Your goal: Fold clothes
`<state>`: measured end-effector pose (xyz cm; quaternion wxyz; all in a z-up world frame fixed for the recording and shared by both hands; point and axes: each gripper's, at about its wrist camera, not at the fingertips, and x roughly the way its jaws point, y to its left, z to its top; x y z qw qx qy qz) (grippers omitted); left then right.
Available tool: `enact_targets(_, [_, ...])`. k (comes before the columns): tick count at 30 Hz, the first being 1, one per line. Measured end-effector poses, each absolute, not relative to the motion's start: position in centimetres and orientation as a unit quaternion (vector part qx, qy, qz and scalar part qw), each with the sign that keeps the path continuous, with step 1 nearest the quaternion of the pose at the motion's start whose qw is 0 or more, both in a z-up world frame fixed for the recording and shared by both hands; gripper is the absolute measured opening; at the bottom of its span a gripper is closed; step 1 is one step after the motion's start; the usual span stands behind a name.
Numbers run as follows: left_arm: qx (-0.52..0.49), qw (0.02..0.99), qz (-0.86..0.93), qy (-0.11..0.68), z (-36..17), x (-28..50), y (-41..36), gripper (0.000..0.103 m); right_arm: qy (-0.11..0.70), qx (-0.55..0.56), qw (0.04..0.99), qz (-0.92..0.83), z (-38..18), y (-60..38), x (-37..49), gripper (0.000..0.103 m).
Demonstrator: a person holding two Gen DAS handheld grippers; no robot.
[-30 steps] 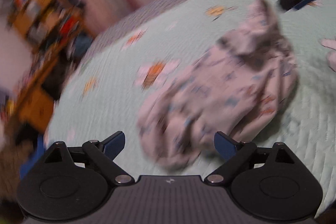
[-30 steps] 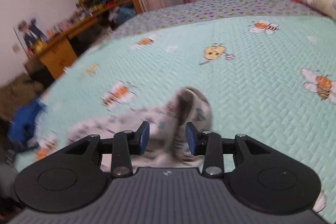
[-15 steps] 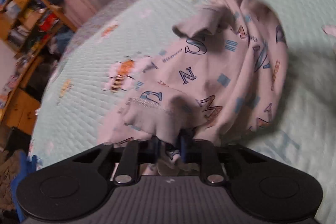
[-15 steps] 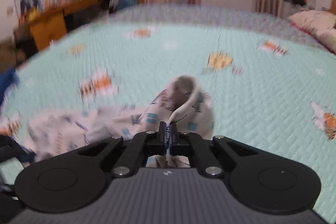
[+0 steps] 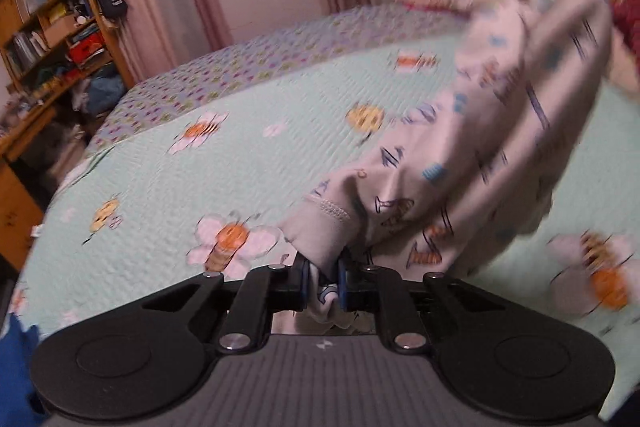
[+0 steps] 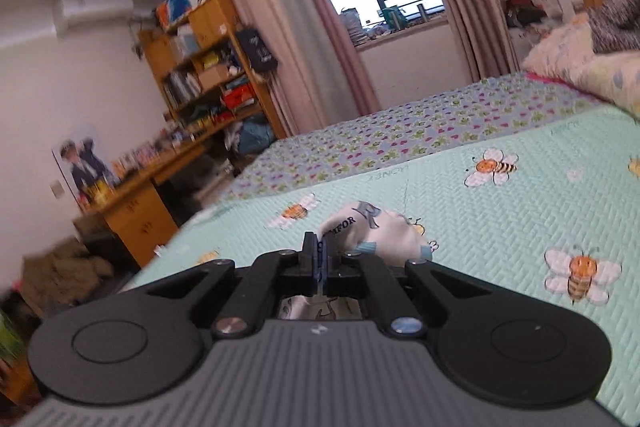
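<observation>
Both grippers are clamped on the same garment: the left gripper [image 5: 323, 281] has its blue pads pinched on a ribbed cuff or hem of the white letter-printed garment [image 5: 492, 131], and the right gripper [image 6: 320, 265] has its jaws pressed together on another edge of that cloth, a small bulge of it showing just past the fingertips at about 1 o'clock. In the left wrist view the garment hangs in the air above the mint-green bee-print quilt [image 5: 224, 187], stretching from the cuff at 6 o'clock up toward 2 o'clock, where the far end blurs — so its long axis runs along that diagonal, cuff end nearest the left gripper. Whether any of it touches the quilt cannot be told. The step in hand looks like lifting and spreading the piece before laying it flat. To do that well, the two grips should draw apart evenly until the span between them is taut but not strained, then come down together so the cloth lands smooth, with its long axis square to the bed's edge. A twist is visible in the hanging folds — it should be shaken out before lowering.
</observation>
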<state>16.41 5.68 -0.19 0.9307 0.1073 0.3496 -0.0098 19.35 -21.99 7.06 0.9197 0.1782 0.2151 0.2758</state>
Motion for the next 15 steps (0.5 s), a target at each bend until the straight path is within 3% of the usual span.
enact_targets(3, [0.059, 0.951, -0.045, 0.299, 4.0, 16.0, 7.3, 0.007, 0.204, 0.227, 0.913, 0.272, 7.5, -24.1, 18.7, 0.003])
enact_targets(7, [0.004, 0.969, -0.051, 0.243, 9.2, 16.5, 9.4, 0.007, 0.233, 0.265, 0.904, 0.242, 6.5, -25.3, 21.6, 0.003])
enact_targets(9, [0.045, 0.965, 0.008, 0.257, 9.8, 18.2, 9.3, 0.007, 0.237, 0.236, 0.916, 0.22, 5.2, -25.0, 23.1, 0.004])
enact_targets(12, [0.102, 0.953, 0.036, 0.284, 7.7, 17.9, 8.3, 0.013, 0.243, 0.191, 0.933, 0.187, 3.3, -24.5, 25.4, 0.01])
enact_targets(13, [0.121, 0.947, 0.046, 0.293, 7.0, 17.8, 8.0, 0.022, 0.241, 0.161, 0.942, 0.171, 2.8, -24.2, 25.8, 0.015])
enact_targets(15, [0.149, 0.937, 0.045, 0.314, 4.5, 17.1, 7.3, 0.029, 0.227, 0.091, 0.96, 0.139, 1.8, -23.7, 25.4, 0.027])
